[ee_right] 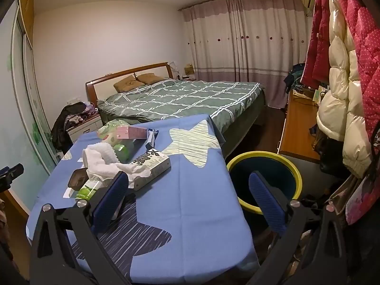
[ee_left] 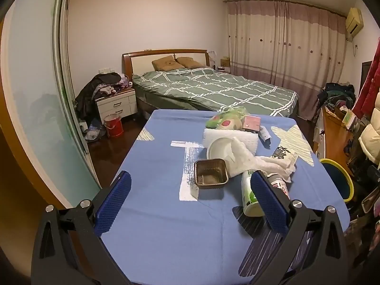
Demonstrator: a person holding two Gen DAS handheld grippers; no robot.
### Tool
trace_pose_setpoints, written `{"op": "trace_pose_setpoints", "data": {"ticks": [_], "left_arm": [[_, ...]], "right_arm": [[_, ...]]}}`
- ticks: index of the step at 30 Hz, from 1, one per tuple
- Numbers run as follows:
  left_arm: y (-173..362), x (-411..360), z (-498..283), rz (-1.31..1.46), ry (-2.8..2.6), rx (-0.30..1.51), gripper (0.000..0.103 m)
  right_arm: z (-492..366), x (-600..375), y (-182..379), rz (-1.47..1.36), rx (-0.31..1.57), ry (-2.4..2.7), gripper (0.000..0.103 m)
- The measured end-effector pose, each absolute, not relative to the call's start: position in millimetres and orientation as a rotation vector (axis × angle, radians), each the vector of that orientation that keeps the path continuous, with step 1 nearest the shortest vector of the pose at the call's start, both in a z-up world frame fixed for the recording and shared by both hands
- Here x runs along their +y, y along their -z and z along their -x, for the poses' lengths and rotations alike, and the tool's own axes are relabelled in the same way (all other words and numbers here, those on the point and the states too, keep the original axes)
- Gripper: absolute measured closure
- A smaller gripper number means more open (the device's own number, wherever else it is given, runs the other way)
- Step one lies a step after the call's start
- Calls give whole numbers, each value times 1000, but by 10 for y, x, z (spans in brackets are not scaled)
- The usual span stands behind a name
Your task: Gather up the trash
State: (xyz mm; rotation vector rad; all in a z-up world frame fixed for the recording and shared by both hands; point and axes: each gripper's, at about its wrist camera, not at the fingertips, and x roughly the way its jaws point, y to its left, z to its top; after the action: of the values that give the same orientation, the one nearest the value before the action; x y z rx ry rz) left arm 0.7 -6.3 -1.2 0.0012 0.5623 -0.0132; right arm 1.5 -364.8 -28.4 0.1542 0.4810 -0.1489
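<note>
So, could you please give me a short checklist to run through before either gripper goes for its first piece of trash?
1. Left gripper open and empty: ok.
2. Right gripper open and empty: ok.
3. Bin upright beside the table, mouth unobstructed: ok.
4. Trash within view: brown tray and green bottle lie nearest on the blue tablecloth: ok.
5. Green bottle free to lift: white cloth drapes near its far end, contact cannot tell.
6. Bin has room: cannot tell.
</note>
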Motion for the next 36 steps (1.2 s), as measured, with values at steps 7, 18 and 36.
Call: {"op": "trace_pose_setpoints", "data": {"ticks": [7,18,36], "left_arm": [[3,-50,-5,0,16,564,4],[47,-69,-12,-8,26,578,4],[119,-92,-36,-5,32,596,4]], "right_arm": [[-26,-3639,269,-159,481,148,6],[-73,-3649,326,-170,490,148,6],[-90,-3655,355,-178,492,146,6]]}}
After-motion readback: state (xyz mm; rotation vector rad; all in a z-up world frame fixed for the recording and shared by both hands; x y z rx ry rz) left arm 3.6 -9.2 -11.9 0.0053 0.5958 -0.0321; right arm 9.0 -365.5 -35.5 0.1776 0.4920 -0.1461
